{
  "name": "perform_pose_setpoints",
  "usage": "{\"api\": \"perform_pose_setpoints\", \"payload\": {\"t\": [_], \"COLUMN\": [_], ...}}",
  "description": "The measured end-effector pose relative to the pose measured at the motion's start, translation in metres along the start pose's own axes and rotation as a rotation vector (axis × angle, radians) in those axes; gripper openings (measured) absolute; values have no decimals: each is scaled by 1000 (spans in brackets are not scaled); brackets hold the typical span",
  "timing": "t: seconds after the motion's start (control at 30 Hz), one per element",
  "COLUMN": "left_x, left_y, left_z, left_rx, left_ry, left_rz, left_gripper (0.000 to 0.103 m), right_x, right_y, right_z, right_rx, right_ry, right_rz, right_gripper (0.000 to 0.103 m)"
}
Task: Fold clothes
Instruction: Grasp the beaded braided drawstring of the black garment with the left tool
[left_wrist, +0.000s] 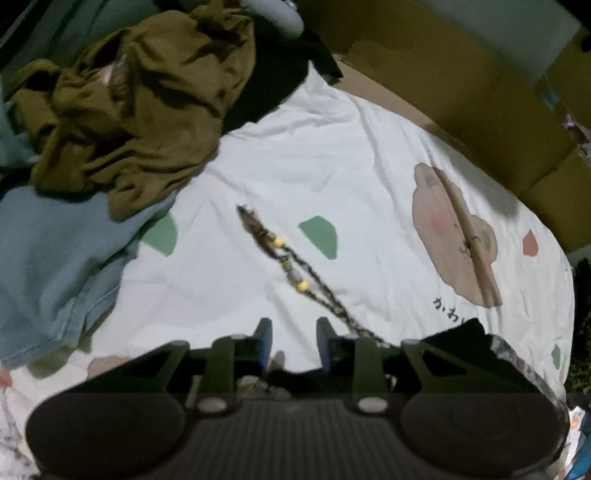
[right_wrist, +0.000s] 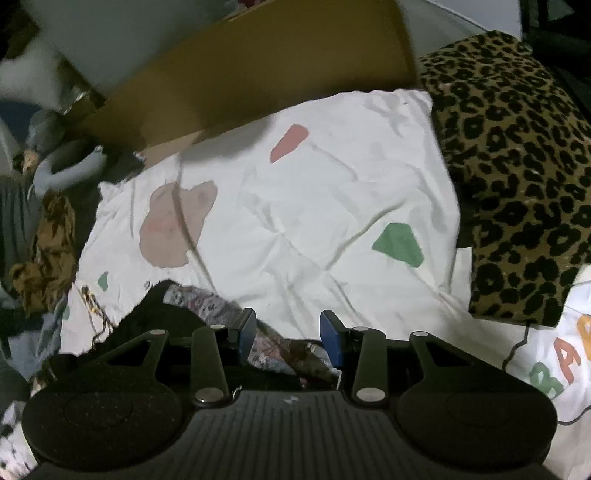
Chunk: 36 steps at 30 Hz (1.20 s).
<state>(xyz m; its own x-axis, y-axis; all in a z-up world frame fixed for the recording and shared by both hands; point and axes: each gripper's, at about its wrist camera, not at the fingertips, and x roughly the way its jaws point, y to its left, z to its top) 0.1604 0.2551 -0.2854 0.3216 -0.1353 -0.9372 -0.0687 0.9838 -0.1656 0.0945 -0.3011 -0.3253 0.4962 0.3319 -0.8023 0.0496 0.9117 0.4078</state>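
White cotton bedding (left_wrist: 314, 155), printed with a bear and coloured shapes, covers the whole work area, soft and creased. Folding looks barely begun: an olive garment (left_wrist: 140, 110) lies crumpled in a heap beside a flat blue one (left_wrist: 48, 258), and a leopard-print piece (right_wrist: 517, 166) sits off to the side. A patterned dark garment (right_wrist: 207, 302) lies just under both tools. Left gripper (left_wrist: 294, 343) and right gripper (right_wrist: 288, 338) stand partly parted, clamping nothing.
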Motion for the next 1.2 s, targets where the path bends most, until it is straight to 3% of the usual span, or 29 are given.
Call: {"api": "perform_pose_setpoints", "payload": {"t": [0.23,0.57,0.9,1.03,1.13,1.2], "left_x": [31,84,123,129,128,127], "left_y": [-8,-20,-16,-16,-15,-15], "left_z": [9,21,18,15,13,10], "left_rx": [-68,-140,-248,-288,-321,-333], "left_ry": [7,29,101,83,74,81], "left_rz": [-17,-19,-7,-8,2,21], "left_gripper": [44,49,49,51,44,22], "right_x": [7,27,43,46,47,48], "right_y": [-2,1,-4,-3,-4,-6], "right_z": [-3,0,1,-1,-3,-5], "right_rx": [17,-8,-5,-2,6,16], "right_ry": [14,45,98,105,108,111], "right_rz": [14,18,2,4,6,8], "right_gripper": [45,45,45,45,45,45]}}
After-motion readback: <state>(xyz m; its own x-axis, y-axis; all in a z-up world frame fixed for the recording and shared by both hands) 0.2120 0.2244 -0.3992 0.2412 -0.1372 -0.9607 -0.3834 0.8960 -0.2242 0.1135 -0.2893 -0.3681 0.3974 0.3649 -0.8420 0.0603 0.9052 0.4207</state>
